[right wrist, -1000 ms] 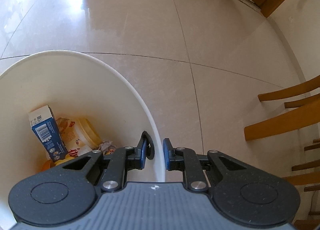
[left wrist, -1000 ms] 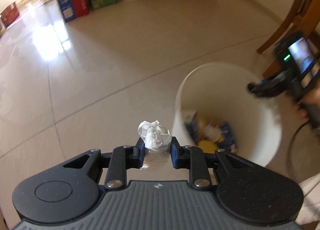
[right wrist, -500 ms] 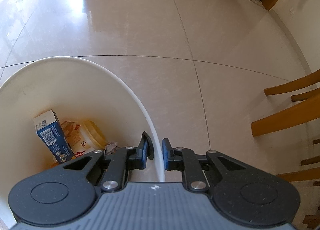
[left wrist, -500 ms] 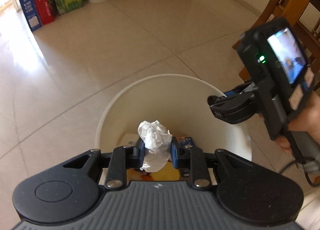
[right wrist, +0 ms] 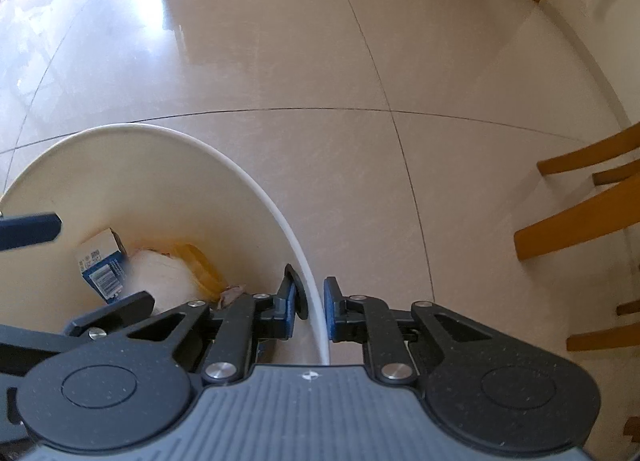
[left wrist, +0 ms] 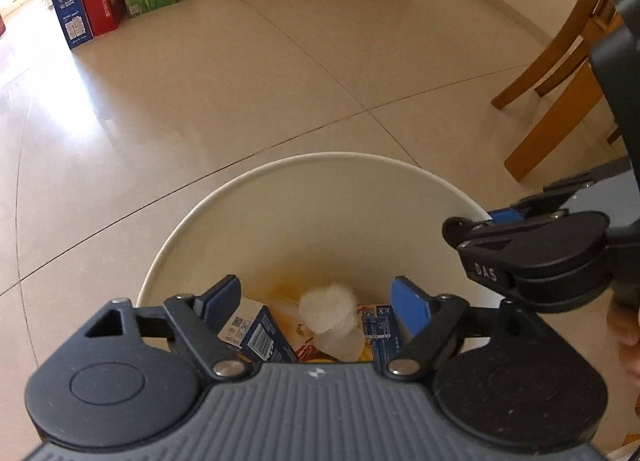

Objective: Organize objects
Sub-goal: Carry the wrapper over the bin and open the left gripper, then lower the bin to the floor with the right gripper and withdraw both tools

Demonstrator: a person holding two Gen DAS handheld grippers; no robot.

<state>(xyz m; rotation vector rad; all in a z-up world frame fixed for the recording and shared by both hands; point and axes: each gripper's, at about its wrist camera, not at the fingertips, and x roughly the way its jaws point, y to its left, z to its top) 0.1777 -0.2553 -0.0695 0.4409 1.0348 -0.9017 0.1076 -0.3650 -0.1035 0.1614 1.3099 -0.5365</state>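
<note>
— Where do we have the paper wad [left wrist: 329, 307] now?

— Loose inside the white bin [left wrist: 320, 181], at about twelve o'clock from our left tongs [left wrist: 316, 297] and between the spread blue pads [left wrist: 408, 303] — touching neither. It is blurred, lying over the blue cartons [left wrist: 260, 335] and yellow wrappers on the bin's bottom. The jaws are opening, wide apart.

— And our right tongs [right wrist: 311, 307]?

— Pressed together on the bin's rim [right wrist: 308, 285], one pad inside the wall, one outside — at three o'clock of the bin in the left wrist view.

— What differs from half a second ago?

— Then we pinched the wad between the left pads above the bin; now it is free of them and lower down among the rubbish. The right grip on the rim has not changed.
</note>
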